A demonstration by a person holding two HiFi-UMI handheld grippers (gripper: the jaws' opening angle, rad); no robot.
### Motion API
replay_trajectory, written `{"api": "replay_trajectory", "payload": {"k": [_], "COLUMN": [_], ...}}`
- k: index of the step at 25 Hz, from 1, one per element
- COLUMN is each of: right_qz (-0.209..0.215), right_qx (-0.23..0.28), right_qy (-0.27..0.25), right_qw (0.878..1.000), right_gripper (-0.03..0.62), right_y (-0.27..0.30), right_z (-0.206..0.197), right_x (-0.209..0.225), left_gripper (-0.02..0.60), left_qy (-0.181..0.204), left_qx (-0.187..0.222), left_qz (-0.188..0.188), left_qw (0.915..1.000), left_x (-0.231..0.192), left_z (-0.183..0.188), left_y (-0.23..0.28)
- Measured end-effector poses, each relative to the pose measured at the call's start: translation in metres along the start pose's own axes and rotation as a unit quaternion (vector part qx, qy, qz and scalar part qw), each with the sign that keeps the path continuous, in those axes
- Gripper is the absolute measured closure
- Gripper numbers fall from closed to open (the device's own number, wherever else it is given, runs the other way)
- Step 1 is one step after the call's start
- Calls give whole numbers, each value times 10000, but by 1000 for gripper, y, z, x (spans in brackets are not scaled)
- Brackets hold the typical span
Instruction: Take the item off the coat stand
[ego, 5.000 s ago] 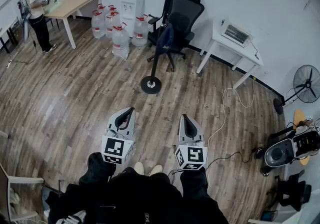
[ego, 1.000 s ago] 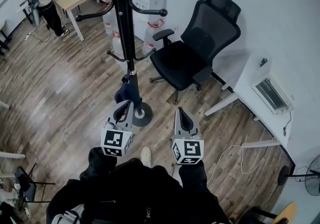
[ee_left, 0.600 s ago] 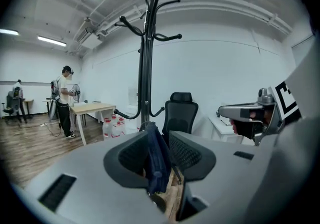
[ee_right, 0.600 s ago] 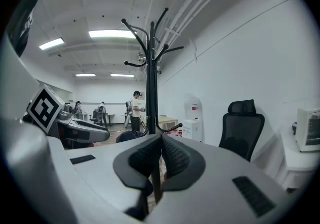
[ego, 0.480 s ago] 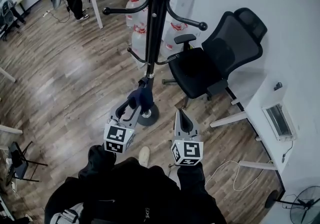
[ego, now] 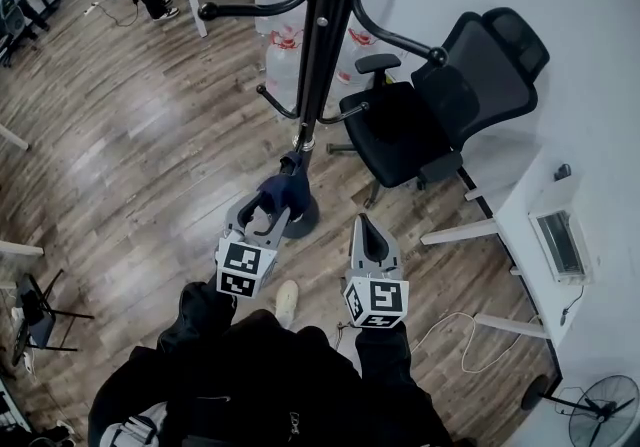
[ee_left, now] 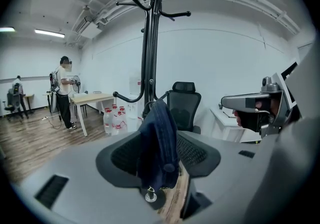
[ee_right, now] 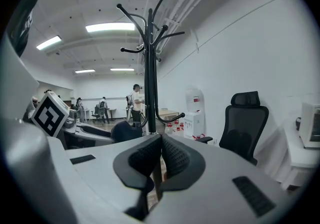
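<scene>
One blue cloth [ego: 283, 191] hangs on the coat stand [ego: 318, 45], between the opening fingers of the left gripper [ego: 264, 220]. Over on the right gripper [ego: 363, 225], fingers clenched, empty.

Long ceiling strip lights [ee_right: 111, 27] fill the room brightly and evenly; shadows are faint. Pale glare lies on the wooden floor [ego: 110, 150] at the left. Both gripper views bend hard toward dark round edges; their near foreground is blurred, the far room sharper.
</scene>
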State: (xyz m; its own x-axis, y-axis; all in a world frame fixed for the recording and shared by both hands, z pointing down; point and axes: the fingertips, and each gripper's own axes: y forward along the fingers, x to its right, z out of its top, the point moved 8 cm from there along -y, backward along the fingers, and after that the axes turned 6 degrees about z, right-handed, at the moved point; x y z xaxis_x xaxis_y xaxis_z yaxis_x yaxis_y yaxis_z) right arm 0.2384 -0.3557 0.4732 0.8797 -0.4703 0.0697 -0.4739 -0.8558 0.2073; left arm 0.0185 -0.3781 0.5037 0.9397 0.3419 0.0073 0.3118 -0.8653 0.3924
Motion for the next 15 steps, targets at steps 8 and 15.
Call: {"api": "replay_trajectory", "payload": {"k": [8, 15], "right_qz": [-77, -103], "right_qx": [-76, -88], "right_qy": [19, 10], "right_qw": [9999, 9999], "right_gripper": [579, 579], "right_y": [6, 8], "right_z": [-6, -3], "right_x": [5, 8], "left_gripper": [439, 534], "left_qy": [-66, -142], "left_qx": [-69, -148], "left_qz": [84, 127], "left_qw": [9999, 9997], "left_x": [-4, -7], "left_z": [-4, -2], "left_y": [12, 14]}}
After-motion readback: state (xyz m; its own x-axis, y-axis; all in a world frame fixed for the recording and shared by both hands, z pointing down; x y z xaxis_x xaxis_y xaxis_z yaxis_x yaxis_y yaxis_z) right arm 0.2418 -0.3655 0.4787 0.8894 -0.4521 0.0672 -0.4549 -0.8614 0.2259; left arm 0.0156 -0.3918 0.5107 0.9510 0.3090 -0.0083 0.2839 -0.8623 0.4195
